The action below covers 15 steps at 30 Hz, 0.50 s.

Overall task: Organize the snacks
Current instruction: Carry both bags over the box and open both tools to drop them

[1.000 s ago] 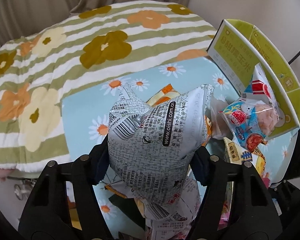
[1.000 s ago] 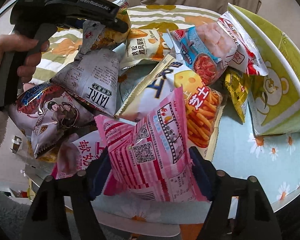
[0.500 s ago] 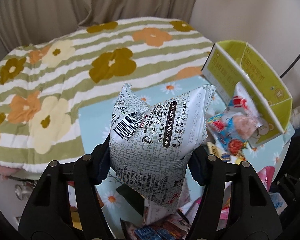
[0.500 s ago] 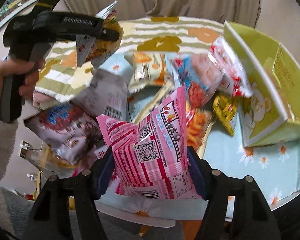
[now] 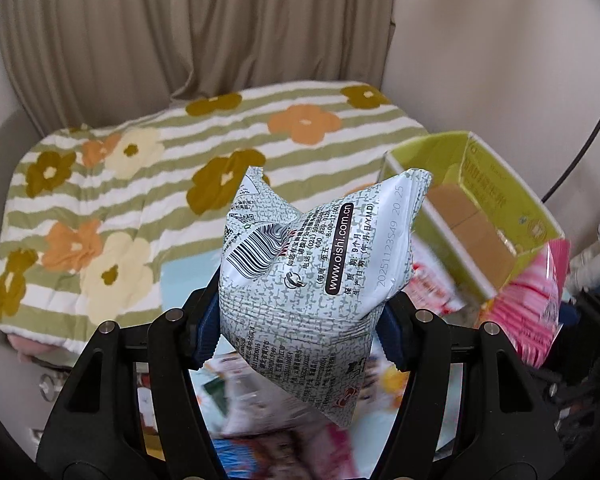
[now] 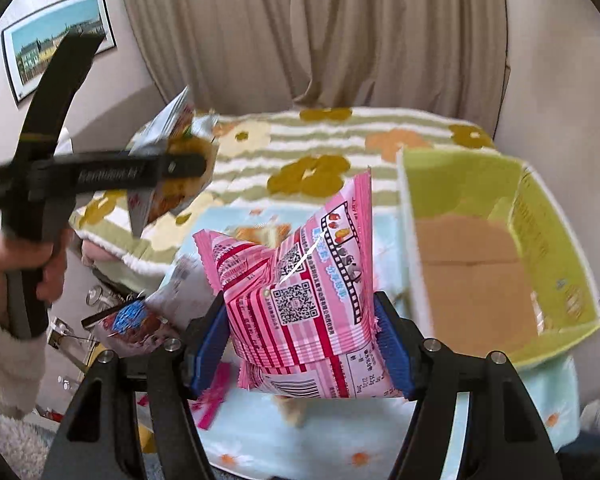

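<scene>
The right gripper (image 6: 302, 330) clamps a pink packet (image 6: 300, 276); the left gripper (image 5: 300, 320) clamps a grey-white packet (image 5: 312, 268). The open green box (image 6: 548, 240) lies at 2 o'clock from the right gripper, which seems nearer to it.

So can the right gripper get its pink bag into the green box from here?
Probably yes. The right gripper is shut on the pink snack bag, lifted off the table, and the green box beside it is open-topped and looks empty, with nothing between them.

The grey-white snack bag (image 5: 320, 276) bore a black barcode; the other bag (image 6: 304, 288) was pink-striped. The box (image 6: 548, 240) was lime green, the blanket (image 5: 140, 184) green-striped with orange flowers.
</scene>
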Tool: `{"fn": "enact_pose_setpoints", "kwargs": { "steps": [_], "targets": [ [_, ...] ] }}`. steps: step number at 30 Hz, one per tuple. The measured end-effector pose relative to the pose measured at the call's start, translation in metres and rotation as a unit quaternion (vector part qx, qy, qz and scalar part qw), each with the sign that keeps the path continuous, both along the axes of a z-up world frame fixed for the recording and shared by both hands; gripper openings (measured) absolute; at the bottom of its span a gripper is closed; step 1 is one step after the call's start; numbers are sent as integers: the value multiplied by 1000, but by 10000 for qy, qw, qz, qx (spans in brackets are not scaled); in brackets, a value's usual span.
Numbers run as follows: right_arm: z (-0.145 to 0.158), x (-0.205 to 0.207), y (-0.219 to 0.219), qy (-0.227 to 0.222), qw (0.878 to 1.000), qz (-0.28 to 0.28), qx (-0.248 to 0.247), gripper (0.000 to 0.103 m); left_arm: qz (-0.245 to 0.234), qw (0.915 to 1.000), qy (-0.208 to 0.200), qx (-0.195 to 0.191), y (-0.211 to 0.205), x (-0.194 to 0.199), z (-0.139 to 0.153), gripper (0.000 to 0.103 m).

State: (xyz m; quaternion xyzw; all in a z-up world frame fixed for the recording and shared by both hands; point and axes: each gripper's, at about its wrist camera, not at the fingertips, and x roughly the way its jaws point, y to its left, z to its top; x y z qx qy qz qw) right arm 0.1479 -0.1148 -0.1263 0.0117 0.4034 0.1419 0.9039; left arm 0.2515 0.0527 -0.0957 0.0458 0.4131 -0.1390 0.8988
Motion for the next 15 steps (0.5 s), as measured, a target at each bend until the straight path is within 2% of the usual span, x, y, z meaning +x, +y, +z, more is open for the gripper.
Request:
{"fn": "enact_pose_setpoints", "kwargs": {
  "steps": [7, 11, 15],
  "targets": [
    [18, 20, -84, -162, 9998, -77, -22, 64, 204, 9993, -254, -161, -86, -1, 20, 61],
    [21, 32, -130, -138, 9996, -219, -93, 64, 212, 9991, -240, -284, -137, 2, 21, 61],
    [15, 47, -170, 19, 9989, -455, -114, 64, 130, 9995, -151, -243, -183, 8, 13, 61]
  ]
}}
